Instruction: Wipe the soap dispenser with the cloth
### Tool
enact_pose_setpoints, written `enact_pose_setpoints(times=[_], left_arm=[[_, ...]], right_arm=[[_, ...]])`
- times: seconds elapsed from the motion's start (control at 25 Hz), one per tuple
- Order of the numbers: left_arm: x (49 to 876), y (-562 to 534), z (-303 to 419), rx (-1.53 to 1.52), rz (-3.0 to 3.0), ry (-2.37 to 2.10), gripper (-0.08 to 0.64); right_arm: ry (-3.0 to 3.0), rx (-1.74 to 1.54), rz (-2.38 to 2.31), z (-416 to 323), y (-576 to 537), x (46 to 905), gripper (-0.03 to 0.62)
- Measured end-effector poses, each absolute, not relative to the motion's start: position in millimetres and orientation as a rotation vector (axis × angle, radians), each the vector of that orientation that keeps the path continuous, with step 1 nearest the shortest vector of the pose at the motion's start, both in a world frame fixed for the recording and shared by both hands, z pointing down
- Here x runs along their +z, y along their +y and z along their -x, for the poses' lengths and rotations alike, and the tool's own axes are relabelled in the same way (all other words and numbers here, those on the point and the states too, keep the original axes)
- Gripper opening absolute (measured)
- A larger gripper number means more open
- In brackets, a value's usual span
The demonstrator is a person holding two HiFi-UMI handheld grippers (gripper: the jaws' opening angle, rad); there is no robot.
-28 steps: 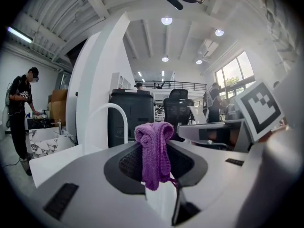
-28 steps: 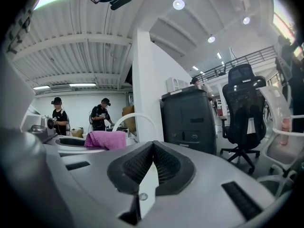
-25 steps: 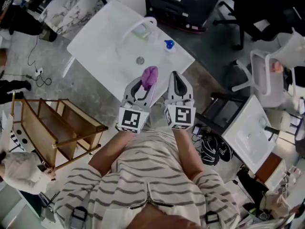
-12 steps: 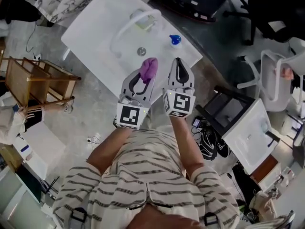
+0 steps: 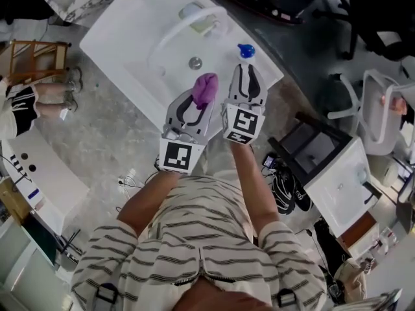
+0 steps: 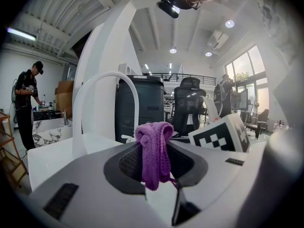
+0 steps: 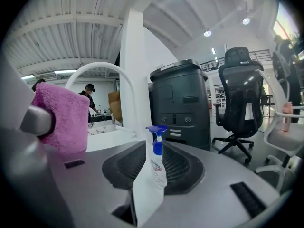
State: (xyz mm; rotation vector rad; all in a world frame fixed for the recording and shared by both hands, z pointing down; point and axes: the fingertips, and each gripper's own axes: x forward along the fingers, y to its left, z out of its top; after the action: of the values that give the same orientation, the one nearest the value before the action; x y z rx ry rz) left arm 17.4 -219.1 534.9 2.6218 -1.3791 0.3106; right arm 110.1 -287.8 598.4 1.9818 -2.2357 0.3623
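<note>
Across the far part of the head view sits a white sink-top table [image 5: 123, 44] w/ a moulded basin, and a curved white tube faucet [image 5: 185, 26] arches over its far side. Nearer the person, both claws point at the table's far right corner.

- **Left:** the left claw [image 5: 196, 107] is clamped on a folded purple terry cloth [image 5: 205, 88]. In the left gripper view the cloth stands up btwn the pads & droops over them, so the grip looks firm.
- **Right:** the right claw [image 5: 244, 76] carries nothing, & its jaws are opening. In the right gripper view the small clear soap dispenser w/ a blue pump top [image 7: 158, 167] lines up in the gap ahead, not yet btwn the pads & untouched.
- **Dispenser:** it stands upright at the table's far right edge, right of the round metal drain [image 5: 195, 62] & just beyond the right claw's tips.

Vs. a sec ago, both claws have come down & in toward that corner, the right one more, & its jaws, shut till now, are parting. Judgement: approach stage. The right claw is prob. readying to steady the bottle while the left brings the cloth on. No wiping yet; cloth & dispenser are apart. Next needs the jaws wide enough for the bottle body, taken low, since a light pump bottle at the edge could tip off.
</note>
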Motion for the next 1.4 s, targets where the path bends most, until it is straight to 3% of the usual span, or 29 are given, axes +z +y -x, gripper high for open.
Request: enact_pose_setpoints(times=[0.36, 1.4], left_arm=[[544, -223, -14, 0.320, -2.594, -1.393, 0.109], [548, -225, -6, 0.328, -2.574, -1.421, 0.109]], right_arm=[[-2.184, 0.347, -2.001, -117, -309, 614, 0.143], [-2.226, 0.335, -1.882, -117, -330, 617, 0.130]])
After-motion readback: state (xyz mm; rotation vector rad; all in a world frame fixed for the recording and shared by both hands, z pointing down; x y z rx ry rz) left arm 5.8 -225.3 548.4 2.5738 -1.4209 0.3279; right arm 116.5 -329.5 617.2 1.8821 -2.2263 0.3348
